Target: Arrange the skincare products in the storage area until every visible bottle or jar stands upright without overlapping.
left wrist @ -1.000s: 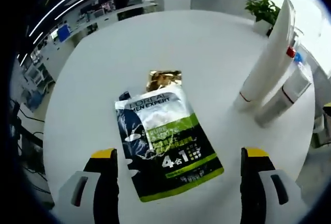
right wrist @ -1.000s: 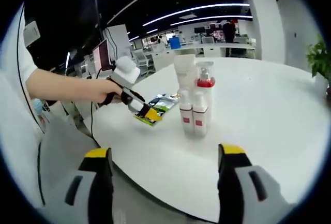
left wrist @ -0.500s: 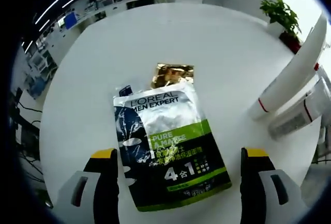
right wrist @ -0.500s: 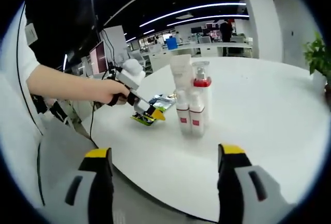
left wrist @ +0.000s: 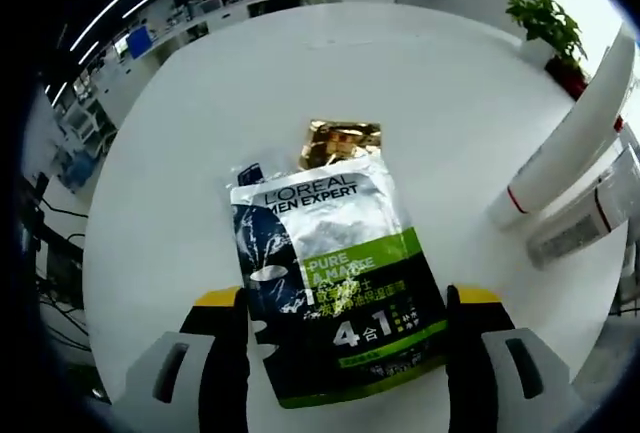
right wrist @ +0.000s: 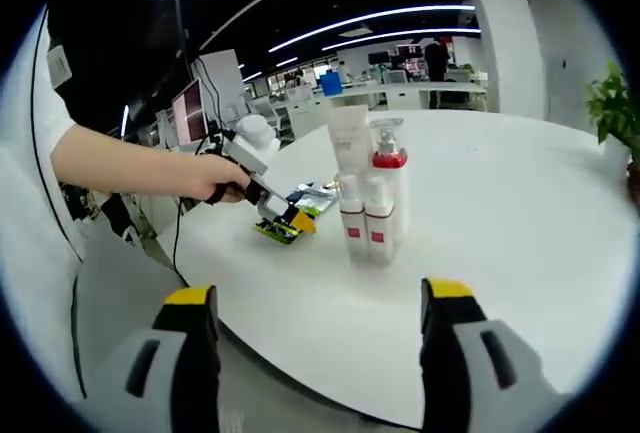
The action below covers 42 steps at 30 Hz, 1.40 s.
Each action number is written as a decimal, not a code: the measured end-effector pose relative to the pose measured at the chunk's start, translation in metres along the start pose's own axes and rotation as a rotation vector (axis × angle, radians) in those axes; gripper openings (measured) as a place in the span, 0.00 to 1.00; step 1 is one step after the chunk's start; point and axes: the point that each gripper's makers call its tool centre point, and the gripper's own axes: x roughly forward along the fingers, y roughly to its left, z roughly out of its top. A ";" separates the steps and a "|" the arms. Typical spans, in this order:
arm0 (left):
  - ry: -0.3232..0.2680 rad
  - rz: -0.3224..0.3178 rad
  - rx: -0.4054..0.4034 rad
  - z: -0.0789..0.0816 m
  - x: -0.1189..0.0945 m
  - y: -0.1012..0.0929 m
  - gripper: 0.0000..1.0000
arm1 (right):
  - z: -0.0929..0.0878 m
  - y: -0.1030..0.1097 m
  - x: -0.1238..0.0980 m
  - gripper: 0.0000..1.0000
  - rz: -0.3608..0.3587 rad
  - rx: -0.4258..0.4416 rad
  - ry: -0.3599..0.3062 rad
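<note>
L'Oreal Men Expert sachet [left wrist: 335,288] lies flat on the white counter [left wrist: 420,113], between the left claw's [left wrist: 345,353] parted jaws; bottles [right wrist: 372,193] stand upright nearby; right claw [right wrist: 315,323] hangs open.

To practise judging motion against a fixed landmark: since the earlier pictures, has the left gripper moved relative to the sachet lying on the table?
Yes. The left gripper has closed in on the L'Oreal sachet; its open jaws now straddle the sachet's lower end.

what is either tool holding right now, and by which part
Nothing is held. The left tool is open, jaws either side of the flat L'Oreal sachet; the right tool is open over the table.
</note>
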 end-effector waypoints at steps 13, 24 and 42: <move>-0.009 -0.008 -0.001 -0.001 -0.001 0.002 0.55 | 0.001 -0.001 -0.001 0.83 -0.007 0.002 -0.005; -0.054 -0.029 0.021 -0.001 -0.005 -0.002 0.21 | 0.001 -0.002 -0.001 0.83 -0.010 0.001 -0.005; -0.091 -0.059 -0.012 -0.006 -0.010 0.002 0.12 | 0.000 -0.002 -0.001 0.83 -0.011 -0.007 -0.004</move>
